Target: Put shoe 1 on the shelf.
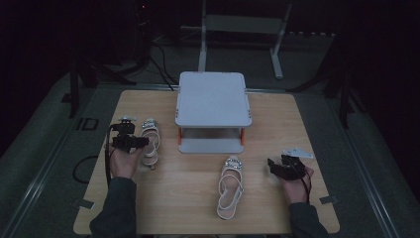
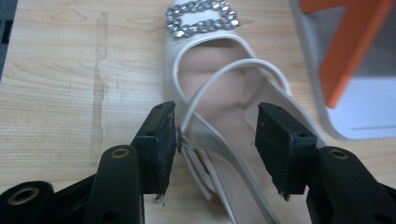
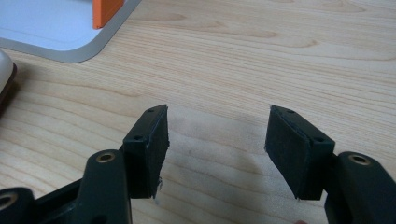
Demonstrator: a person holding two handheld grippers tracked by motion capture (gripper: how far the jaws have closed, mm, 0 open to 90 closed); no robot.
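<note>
While its jaws are spread wide around the heel straps of 1 white sandal (image 2: 219, 116) at the table's left, the left gripper (image 2: 217, 140) clamps nothing; a second sandal (image 1: 231, 187) lies mid-table, and the right gripper (image 3: 217, 140) is held open over bare wood.

Likely lab: dark room, lone wooden table (image 1: 148, 208), floor cables (image 1: 163, 69), metal stand (image 1: 277, 49).

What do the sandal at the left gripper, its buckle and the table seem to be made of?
Sandal: smooth cream leather or imitation, going by its soft sheen; which one is unclear. Buckle: clear faceted stones that glint, probably rhinestones in a metal frame. Table: pale wood or wood-look laminate, matte, with visible grain lines.
</note>
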